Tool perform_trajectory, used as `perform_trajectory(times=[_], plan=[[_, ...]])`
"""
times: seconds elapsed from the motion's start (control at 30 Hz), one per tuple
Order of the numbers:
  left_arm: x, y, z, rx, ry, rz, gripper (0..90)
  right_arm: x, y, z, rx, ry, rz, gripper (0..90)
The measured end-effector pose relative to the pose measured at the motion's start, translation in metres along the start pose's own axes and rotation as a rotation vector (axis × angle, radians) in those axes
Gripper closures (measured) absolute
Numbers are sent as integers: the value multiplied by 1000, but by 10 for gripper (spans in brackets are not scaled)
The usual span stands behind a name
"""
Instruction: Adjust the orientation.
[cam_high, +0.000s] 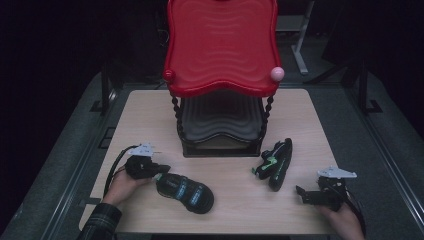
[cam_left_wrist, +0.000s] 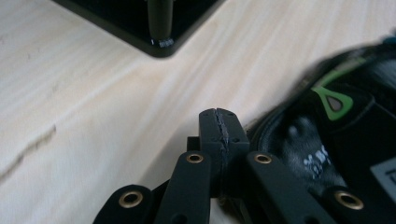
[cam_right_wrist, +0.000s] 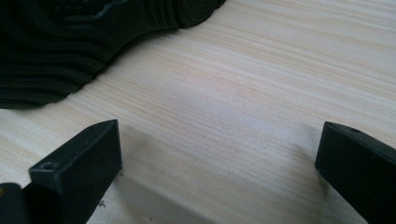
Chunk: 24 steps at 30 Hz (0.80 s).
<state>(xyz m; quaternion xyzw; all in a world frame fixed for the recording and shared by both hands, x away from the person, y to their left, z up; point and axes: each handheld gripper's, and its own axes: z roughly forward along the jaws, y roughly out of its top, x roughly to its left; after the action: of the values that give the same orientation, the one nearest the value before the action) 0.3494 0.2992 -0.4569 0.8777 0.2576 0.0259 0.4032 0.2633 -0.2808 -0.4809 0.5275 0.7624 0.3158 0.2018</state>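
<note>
Left gripper (cam_high: 161, 169) jaws closed flat together, nothing between them, tip at the heel end of the near sandal (cam_high: 185, 191), which lies sole-down on the table (cam_high: 150, 115). Right gripper (cam_high: 300, 192) jaws wide apart, empty, over bare wood. 2nd sandal (cam_high: 276, 162) lies on its side just beside the black tray (cam_high: 220, 147).

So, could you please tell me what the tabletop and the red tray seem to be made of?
Tabletop: pale wood or wood-look laminate, matte; fine straight grain lines show close up. Red tray: probably moulded plastic, glossy; it has rippled ridges and bright highlights along its rim.
</note>
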Motion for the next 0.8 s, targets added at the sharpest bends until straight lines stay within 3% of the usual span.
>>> perform_trajectory(times=[0.23,0.47,0.53,0.63,0.8], plan=[[-19,-21,-19,5,-14,10,900,0,0,0,0,0,0,0],[-47,-36,-28,14,-59,38,900,0,0,0,0,0,0,0],[-55,-37,-27,8,-101,42,900,0,0,0,0,0,0,0],[-69,-33,-21,25,-135,79,900,0,0,0,0,0,-1,0],[-80,-25,-10,33,-206,114,900,0,0,0,0,0,-1,0]])
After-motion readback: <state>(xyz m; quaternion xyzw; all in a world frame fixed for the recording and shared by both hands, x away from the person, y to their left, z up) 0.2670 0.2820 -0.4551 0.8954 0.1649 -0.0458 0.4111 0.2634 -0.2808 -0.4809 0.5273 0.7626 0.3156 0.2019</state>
